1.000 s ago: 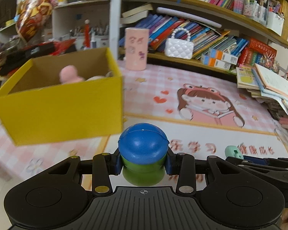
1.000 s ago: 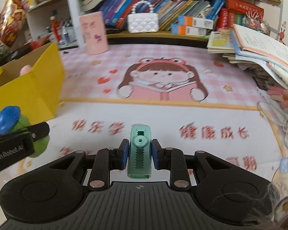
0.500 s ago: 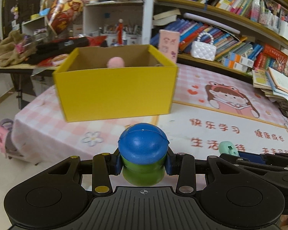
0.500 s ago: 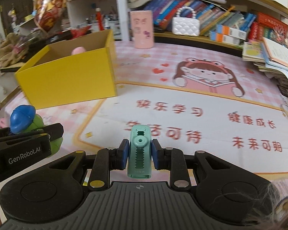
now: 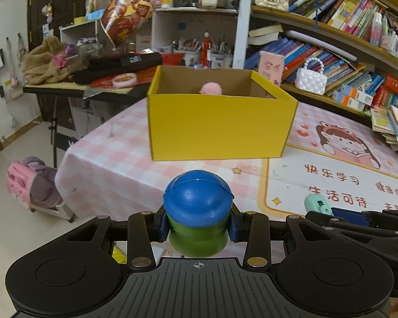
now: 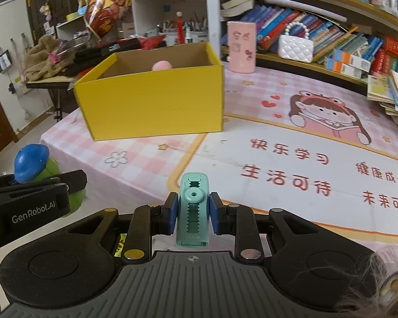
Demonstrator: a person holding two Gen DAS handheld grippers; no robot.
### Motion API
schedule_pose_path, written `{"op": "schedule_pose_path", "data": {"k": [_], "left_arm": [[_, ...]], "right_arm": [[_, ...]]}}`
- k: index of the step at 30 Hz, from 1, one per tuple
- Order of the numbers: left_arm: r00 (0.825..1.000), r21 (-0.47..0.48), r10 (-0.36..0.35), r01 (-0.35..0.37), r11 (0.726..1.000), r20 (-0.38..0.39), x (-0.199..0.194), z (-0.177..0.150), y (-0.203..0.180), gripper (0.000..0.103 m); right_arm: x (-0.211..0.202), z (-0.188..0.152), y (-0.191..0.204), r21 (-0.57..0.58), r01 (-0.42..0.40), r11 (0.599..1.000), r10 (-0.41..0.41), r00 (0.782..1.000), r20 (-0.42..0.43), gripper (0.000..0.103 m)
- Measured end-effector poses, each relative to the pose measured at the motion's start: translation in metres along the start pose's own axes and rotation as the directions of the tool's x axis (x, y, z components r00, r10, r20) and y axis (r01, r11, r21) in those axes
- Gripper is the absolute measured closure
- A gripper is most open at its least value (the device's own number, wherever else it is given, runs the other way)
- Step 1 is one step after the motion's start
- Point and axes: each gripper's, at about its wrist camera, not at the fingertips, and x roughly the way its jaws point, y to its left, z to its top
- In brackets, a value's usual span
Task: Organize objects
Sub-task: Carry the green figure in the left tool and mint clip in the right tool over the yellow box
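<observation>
Left gripper (image 5: 198,226) is clamped on a green toy with a blue cap (image 5: 198,212), held above the table edge. Right gripper (image 6: 193,217) is clamped on a mint sharpener (image 6: 191,209). Ahead on the pink table (image 6: 252,100) stands 1 yellow box (image 5: 220,129), open-topped, holding a pink ball (image 5: 211,89).
</observation>
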Motion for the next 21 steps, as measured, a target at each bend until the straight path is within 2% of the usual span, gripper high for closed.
{"op": "schedule_pose_path", "data": {"k": [13, 18, 21], "left_arm": [[1.000, -0.041, 0.010, -0.010, 0.999, 0.009, 0.000, 0.004, 0.020, 0.064], [1.000, -0.049, 0.026, -0.025, 0.998, 0.016, 0.010, 0.013, 0.019, 0.064], [0.998, -0.048, 0.039, -0.037, 0.998, 0.050, 0.014, 0.026, 0.017, 0.064]], "right_arm": [[0.007, 0.012, 0.024, -0.049, -0.027, 0.998, 0.027, 1.000, -0.010, 0.080], [0.019, 0.025, 0.022, -0.060, -0.042, 0.997, 0.041, 0.999, -0.010, 0.080], [0.026, 0.040, 0.020, -0.071, -0.052, 0.996, 0.053, 0.998, 0.014, 0.080]]}}
